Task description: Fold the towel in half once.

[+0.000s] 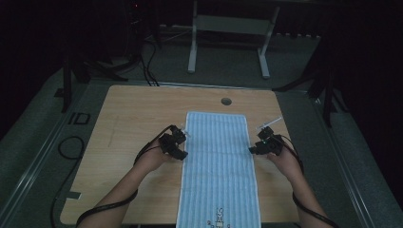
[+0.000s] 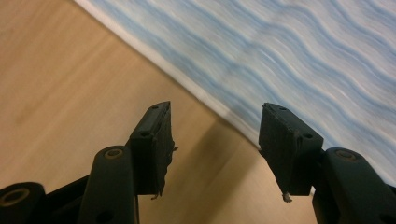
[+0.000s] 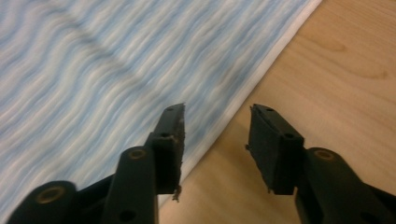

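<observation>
- A blue striped towel (image 1: pixel 219 166) lies flat along the wooden counter (image 1: pixel 128 123).
- Left hand-held gripper (image 1: pixel 180 148) at its left edge, jaws spread, empty.
- Right hand-held gripper (image 1: pixel 254 148) at its right edge, likewise spread.

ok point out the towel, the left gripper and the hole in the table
towel (image 1: pixel 218 161), high view, middle of the striped cloth
left gripper (image 1: pixel 186 155), high view, between its jaw tips at the towel's left edge
hole (image 1: pixel 226 101), high view, centre of the round opening near the table's far edge

Black left gripper (image 1: pixel 183 142), black right gripper (image 1: pixel 254 146); flat screwed pads (image 2: pixel 154 140); black cables along bare forearms.
</observation>
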### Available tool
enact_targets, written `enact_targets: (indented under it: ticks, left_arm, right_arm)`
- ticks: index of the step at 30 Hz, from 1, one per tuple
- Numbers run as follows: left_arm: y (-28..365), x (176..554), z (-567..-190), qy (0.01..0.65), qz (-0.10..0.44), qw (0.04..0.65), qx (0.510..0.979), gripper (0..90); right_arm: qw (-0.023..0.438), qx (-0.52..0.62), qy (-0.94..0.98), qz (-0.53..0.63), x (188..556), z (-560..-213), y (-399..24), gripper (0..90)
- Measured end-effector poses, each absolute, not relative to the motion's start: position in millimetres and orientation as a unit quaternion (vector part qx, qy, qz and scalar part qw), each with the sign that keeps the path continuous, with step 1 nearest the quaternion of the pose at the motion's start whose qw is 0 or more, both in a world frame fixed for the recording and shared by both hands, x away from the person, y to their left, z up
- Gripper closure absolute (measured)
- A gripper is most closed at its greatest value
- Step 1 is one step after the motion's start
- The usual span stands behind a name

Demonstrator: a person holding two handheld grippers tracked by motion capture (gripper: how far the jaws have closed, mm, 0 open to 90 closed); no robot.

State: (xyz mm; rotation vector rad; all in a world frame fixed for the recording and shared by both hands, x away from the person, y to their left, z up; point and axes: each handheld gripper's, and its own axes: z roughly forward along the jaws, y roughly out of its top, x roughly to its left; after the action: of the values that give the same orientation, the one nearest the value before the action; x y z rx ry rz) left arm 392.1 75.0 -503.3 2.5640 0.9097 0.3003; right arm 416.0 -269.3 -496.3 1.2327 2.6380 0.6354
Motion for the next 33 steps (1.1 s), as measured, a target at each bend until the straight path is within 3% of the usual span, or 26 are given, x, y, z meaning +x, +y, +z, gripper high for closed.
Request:
enact_targets:
  ticks: [8,13,16,19,23,33]
  left_arm:
    - [61,425,-514,0.333,0.1,0.2,0.916,44.1]
    - [55,431,-524,0.327,0.099,0.182,0.922,43.3]
    - [54,429,-528,0.325,0.095,0.191,0.921,44.8]
    - [55,427,-528,0.324,0.076,0.205,0.92,59.8]
    - [50,427,-526,0.318,0.074,0.196,0.925,83.6]
    - [52,446,-494,0.346,0.107,0.205,0.909,86.7]
  right_arm:
    - [0.059,0.424,0.885,0.185,438,-515,-256,51.6]
    - [0.066,0.426,0.885,0.176,439,-523,-250,61.7]
    - [0.074,0.421,0.888,0.171,438,-522,-247,73.1]
    - [0.072,0.421,0.888,0.173,437,-522,-245,82.1]
    - [0.069,0.418,0.889,0.172,438,-522,-242,85.5]
    - [0.078,0.424,0.885,0.176,455,-505,-240,86.5]
